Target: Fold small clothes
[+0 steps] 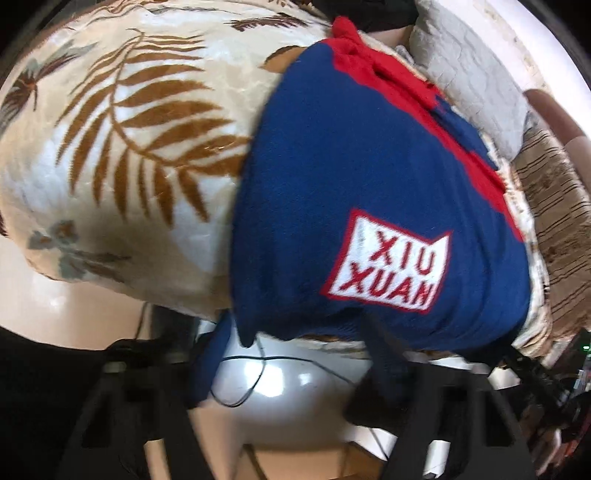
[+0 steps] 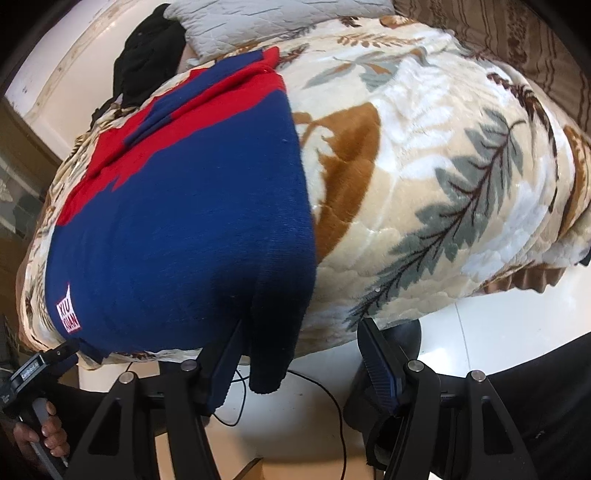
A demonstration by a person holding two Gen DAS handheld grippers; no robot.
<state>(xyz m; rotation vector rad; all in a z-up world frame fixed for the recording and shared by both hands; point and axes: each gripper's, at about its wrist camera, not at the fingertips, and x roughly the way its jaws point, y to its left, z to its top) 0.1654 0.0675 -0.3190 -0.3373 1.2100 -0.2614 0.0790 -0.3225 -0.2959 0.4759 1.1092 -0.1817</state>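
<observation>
The right claw (image 2: pixel 299 354) stood open at the bed's near edge, its two fingers apart; a dark corner of the sweater (image 2: pixel 177 206) hung down between them, lying against the left-side finger but not pinched. The left claw (image 1: pixel 258 369) was also open, with the other hem corner draped between its blurred fingers, and a hand (image 2: pixel 44 424) held its handle. The navy and red knitted sweater lay spread flat on a plush leaf-patterned blanket (image 2: pixel 443 155), hem towards the claws and overhanging the edge, with its white patch (image 1: pixel 388 266) reading XIU XUAN near that hem. Below the edge lay a glossy white floor (image 2: pixel 509 332) with a thin black cable (image 2: pixel 332 398). Beyond the sweater sat a grey quilted pillow (image 2: pixel 258 22) and a black garment (image 2: pixel 151 55).
</observation>
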